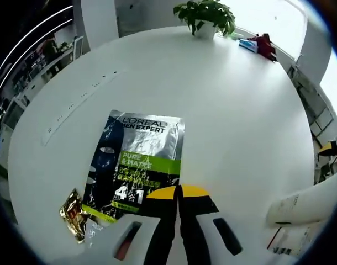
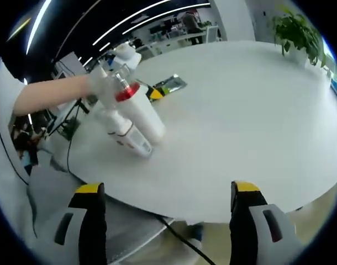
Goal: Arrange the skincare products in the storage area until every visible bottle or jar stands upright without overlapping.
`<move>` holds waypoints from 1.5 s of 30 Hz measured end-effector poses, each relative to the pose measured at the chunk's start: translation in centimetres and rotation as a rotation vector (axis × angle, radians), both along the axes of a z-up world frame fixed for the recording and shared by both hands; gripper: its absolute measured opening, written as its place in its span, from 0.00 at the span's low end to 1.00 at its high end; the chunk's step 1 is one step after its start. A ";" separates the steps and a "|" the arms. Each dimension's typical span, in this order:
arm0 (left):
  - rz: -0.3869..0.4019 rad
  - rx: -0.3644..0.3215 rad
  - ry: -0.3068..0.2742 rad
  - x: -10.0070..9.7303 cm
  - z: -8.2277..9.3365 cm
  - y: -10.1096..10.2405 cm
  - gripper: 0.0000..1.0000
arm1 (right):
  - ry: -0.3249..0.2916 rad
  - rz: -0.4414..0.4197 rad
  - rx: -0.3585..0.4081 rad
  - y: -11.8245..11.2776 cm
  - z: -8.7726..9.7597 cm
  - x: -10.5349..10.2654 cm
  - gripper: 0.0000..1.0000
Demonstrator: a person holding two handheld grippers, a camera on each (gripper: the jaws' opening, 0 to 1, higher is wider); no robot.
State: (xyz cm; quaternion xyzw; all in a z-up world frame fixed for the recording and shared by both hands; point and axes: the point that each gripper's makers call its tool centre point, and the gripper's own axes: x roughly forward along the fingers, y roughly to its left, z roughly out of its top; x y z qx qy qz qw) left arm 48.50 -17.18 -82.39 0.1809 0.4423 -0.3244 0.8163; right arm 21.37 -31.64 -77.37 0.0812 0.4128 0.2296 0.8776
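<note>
A silver, black and green face mask sachet (image 1: 136,163) lies flat on the white table (image 1: 229,110). My left gripper (image 1: 178,192) is shut, its yellow tips over the sachet's near right corner; I cannot tell whether they touch it. A small gold packet (image 1: 74,214) lies by the sachet's near left corner. Two white tubes (image 1: 306,203) lie on their sides to the right. In the right gripper view the same tubes (image 2: 136,122) lie near the table edge, beside the left gripper (image 2: 123,74) and the sachet (image 2: 169,84). My right gripper (image 2: 168,221) is open, off the table's edge.
A potted plant (image 1: 206,16) stands at the table's far side, with red and blue items (image 1: 258,44) beside it. A person's forearm (image 2: 49,95) reaches in from the left. A cable (image 2: 177,234) hangs below the table edge. Office desks fill the background.
</note>
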 end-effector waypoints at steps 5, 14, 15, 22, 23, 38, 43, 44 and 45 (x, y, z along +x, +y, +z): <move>-0.029 -0.031 0.044 0.3 -0.3 -0.1 0.04 | 0.006 -0.004 -0.008 -0.5 0.0 -0.4 0.93; -0.291 0.049 -0.080 0.2 1.3 -0.3 0.50 | 0.005 -0.033 0.003 -1.0 -0.4 -0.3 0.93; -0.311 0.054 -0.075 -0.9 1.2 -0.7 0.49 | 0.005 -0.034 0.007 -0.9 -0.4 -0.3 0.93; -0.299 0.080 -0.095 0.1 0.8 0.0 0.33 | -0.004 -0.016 0.003 -0.5 -0.1 0.0 0.93; -0.305 0.069 -0.092 0.6 0.3 -0.2 0.31 | -0.002 -0.017 0.000 -0.6 -0.1 0.0 0.93; -0.049 -0.138 0.047 0.4 -0.2 1.0 0.03 | -0.001 -0.051 0.008 -1.5 -0.1 0.0 0.92; -0.020 -0.149 0.034 0.6 1.2 1.7 0.03 | -0.018 -0.050 0.010 -1.3 0.5 0.2 0.92; 0.015 -0.182 0.032 0.3 2.2 1.8 0.03 | -0.022 -0.047 0.012 -1.1 0.6 0.2 0.92; 0.026 -0.199 0.026 0.3 2.8 1.8 0.03 | -0.024 -0.044 0.014 -1.0 0.8 0.2 0.92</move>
